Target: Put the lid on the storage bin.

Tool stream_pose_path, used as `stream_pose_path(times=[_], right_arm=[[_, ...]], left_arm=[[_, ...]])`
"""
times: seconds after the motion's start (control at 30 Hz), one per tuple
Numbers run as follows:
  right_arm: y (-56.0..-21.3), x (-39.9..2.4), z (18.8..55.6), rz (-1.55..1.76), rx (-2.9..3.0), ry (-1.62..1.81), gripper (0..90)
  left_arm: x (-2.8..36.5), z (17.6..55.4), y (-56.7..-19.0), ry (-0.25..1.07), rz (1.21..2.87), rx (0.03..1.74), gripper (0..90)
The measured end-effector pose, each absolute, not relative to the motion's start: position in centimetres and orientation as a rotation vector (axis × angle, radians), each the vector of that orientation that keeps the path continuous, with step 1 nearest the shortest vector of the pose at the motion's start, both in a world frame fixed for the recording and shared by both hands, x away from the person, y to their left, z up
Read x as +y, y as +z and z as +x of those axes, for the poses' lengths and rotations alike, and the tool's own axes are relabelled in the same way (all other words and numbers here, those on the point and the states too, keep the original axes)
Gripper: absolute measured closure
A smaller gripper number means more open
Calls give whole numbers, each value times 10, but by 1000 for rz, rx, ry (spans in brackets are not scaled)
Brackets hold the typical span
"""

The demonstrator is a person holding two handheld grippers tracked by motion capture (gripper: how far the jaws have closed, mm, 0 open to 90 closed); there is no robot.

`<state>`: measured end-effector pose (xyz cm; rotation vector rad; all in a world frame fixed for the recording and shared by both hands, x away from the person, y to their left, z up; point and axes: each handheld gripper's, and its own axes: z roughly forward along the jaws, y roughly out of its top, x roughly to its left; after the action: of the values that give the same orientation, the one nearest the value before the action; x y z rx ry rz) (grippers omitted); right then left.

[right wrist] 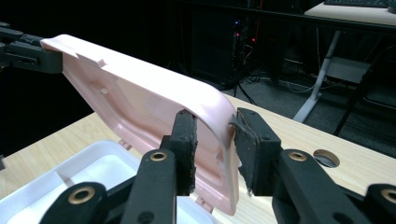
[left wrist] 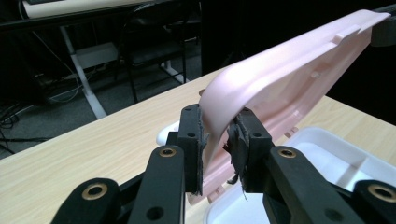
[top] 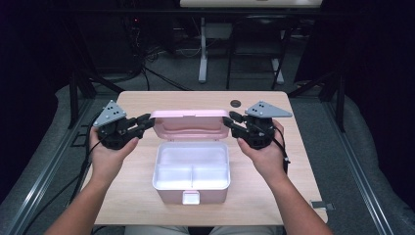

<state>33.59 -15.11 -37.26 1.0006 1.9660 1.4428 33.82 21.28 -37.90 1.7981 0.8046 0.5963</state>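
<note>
The pale wood-grain laminate surface (top: 274, 196) looks matt and smooth. The pink plastic hinged lid (top: 190, 123) has a soft satin sheen, and the white compartmented plastic box (top: 191, 169) under it looks glossier. Each black plastic claw, left (left wrist: 218, 149) and right (right wrist: 215, 149), is matt, with brass-coloured metal rivets and frayed, rough dark pads (left wrist: 236, 154).

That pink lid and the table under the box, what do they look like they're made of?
The pink lid looks like moulded plastic with a smooth, slightly glossy finish: rounded corners, thin wall, small moulded tabs. The table shows a pale wood-grain pattern with a flat matte surface; it could be laminate rather than solid wood, which the pictures cannot settle.
</note>
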Motion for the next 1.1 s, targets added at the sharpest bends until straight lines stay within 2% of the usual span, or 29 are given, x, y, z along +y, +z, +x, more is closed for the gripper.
stream_pose_path(times=[0.4, 0.67, 0.87, 1.1], right_arm=[[-385, -155, 306, 961, 1990, 1475, 674], [-403, -160, 282, 941, 2015, 1493, 671], [-420, -162, 268, 936, 2044, 1494, 671], [-437, -166, 253, 934, 2045, 1522, 682]], left_arm=[[219, 307, -388, 573, 1817, 752, 731], [223, 283, -414, 571, 1834, 736, 734], [229, 272, -428, 523, 1799, 745, 733], [228, 263, -440, 533, 1844, 738, 732]])
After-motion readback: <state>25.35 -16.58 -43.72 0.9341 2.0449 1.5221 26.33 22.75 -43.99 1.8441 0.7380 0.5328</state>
